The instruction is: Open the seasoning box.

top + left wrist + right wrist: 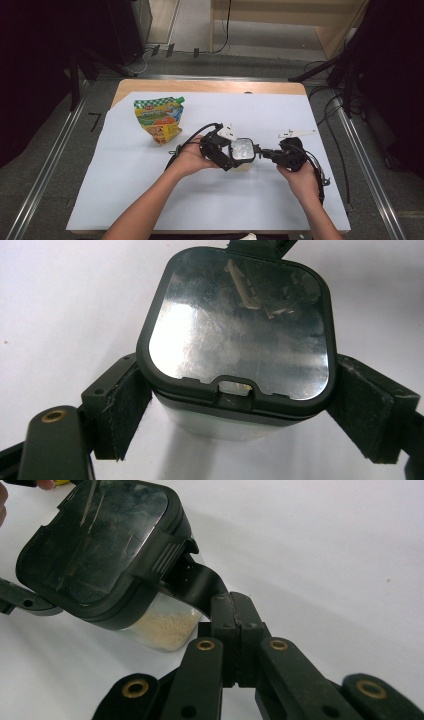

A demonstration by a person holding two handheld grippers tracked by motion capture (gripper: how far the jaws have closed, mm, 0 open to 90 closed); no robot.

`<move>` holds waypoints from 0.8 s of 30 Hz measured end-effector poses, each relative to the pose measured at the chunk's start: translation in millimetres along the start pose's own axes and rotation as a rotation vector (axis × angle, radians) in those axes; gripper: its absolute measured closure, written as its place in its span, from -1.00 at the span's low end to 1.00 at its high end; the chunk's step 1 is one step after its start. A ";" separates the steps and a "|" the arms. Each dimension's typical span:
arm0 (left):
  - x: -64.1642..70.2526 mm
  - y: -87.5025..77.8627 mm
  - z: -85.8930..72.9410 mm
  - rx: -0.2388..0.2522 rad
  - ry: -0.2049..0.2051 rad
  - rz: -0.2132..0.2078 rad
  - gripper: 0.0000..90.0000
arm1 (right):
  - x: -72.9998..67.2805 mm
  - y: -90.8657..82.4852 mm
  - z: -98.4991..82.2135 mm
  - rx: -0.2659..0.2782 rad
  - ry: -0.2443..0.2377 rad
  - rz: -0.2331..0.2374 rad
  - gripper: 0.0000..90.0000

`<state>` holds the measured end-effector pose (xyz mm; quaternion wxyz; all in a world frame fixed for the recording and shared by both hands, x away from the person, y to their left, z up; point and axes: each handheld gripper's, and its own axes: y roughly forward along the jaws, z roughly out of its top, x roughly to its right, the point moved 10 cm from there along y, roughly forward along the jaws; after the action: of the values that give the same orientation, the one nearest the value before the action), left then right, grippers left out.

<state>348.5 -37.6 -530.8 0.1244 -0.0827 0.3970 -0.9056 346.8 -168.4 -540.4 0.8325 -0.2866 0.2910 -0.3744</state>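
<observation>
A clear square container (pixel 243 156) with a black-framed, see-through lid (pixel 240 322) stands near the middle of the white sheet (pixel 210 200) that covers the wooden table (pixel 200 86). Through the container's clear wall, in the right gripper view, a pale crumbly filling lies at the bottom.

The left gripper (pixel 224 150) comes at the container from its left side, held in the person's left hand (pixel 192 159). In the left gripper view its two padded jaws stand one on each side of the container, just under the lid's rim, with the pads (pixel 125 405) pressed against the clear walls, so this gripper is clamped on the container.

The right gripper (pixel 264 153) reaches in from the container's right side, held in the person's right hand (pixel 300 180). In the right gripper view its jaws are pressed flat together, with their tips on a black tab (pixel 197 582) that sticks out from under the lid's ribbed latch edge. The tab is pinched between the closed tips.

A yellow and green spouted food pouch (pixel 159 119) lies on the sheet to the container's upper left, well apart from it and from both grippers.
</observation>
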 end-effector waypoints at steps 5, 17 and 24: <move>0.0 -0.5 0.2 -0.003 0.006 0.001 -0.64 | 0.1 0.0 0.0 0.000 0.000 0.001 1.00; 0.4 -2.3 4.4 -0.008 -0.002 -0.007 -0.65 | 0.0 -0.1 -0.1 -0.002 0.001 0.002 1.00; 1.2 -5.0 7.6 0.001 0.011 0.000 -0.63 | -0.6 0.3 0.6 0.004 -0.002 0.005 1.00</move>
<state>348.4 -40.0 -521.9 0.1220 -0.0777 0.3971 -0.9063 347.1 -167.6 -540.0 0.8343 -0.2845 0.2901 -0.3726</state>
